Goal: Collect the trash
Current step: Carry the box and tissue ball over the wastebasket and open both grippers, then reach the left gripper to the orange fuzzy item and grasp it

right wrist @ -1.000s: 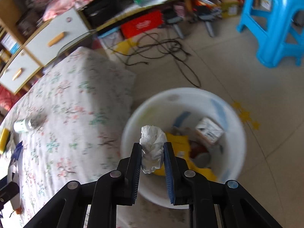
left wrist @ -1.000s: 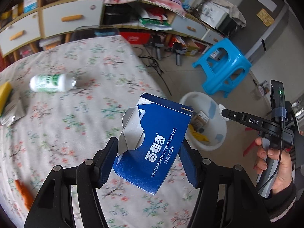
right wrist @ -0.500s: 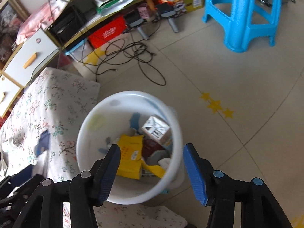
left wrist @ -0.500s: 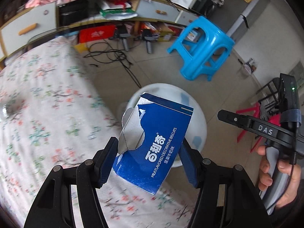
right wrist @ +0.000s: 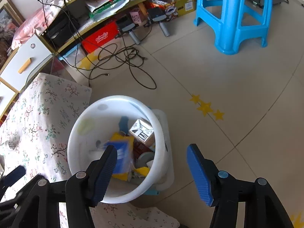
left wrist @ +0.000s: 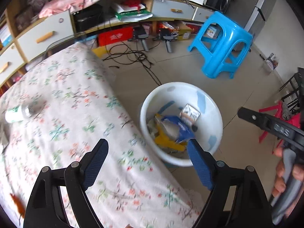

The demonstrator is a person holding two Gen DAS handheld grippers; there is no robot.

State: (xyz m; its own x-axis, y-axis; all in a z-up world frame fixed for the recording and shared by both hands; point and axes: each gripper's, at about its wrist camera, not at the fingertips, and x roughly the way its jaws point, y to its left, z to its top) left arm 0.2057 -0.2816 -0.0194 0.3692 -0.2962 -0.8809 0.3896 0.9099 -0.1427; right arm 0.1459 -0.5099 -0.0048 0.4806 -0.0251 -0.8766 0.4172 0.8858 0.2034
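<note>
The left gripper (left wrist: 147, 158) hangs with its jaws spread wide and nothing between them, above the edge of the floral tablecloth (left wrist: 62, 117) where it meets the white bin (left wrist: 150, 104). The right gripper (right wrist: 152, 164) is equally wide and empty, poised over the same bin's rim (right wrist: 73, 133) and the tiled floor (right wrist: 218, 72) beside it. Both sit high over the bin's mouth, which judging by the task is the place for letting trash fall straight in.

Inside the bin a blue biscuit box (left wrist: 181, 127) lies blurred on top of yellow wrappers (left wrist: 165, 139) and next to a small printed carton (left wrist: 190, 113); from the right wrist the blue box (right wrist: 121, 152) looks smeared, as if in motion. On the cloth, well apart from the bin, a green-and-white plastic bottle (left wrist: 17, 113) lies on its side, and a scrap of orange (left wrist: 18, 204) shows at the near left edge. These appear to be the trash not yet collected.

The bin stands on the floor touching the draped table edge, so a gripper coming back from the bottle has an open path across flat cloth. To the far side lies a tangle of black cables (right wrist: 121, 57) and a blue plastic stool (right wrist: 233, 15), both clear of the bin. The likely risk is clipping the bin rim or snagging the cloth when swinging low.
</note>
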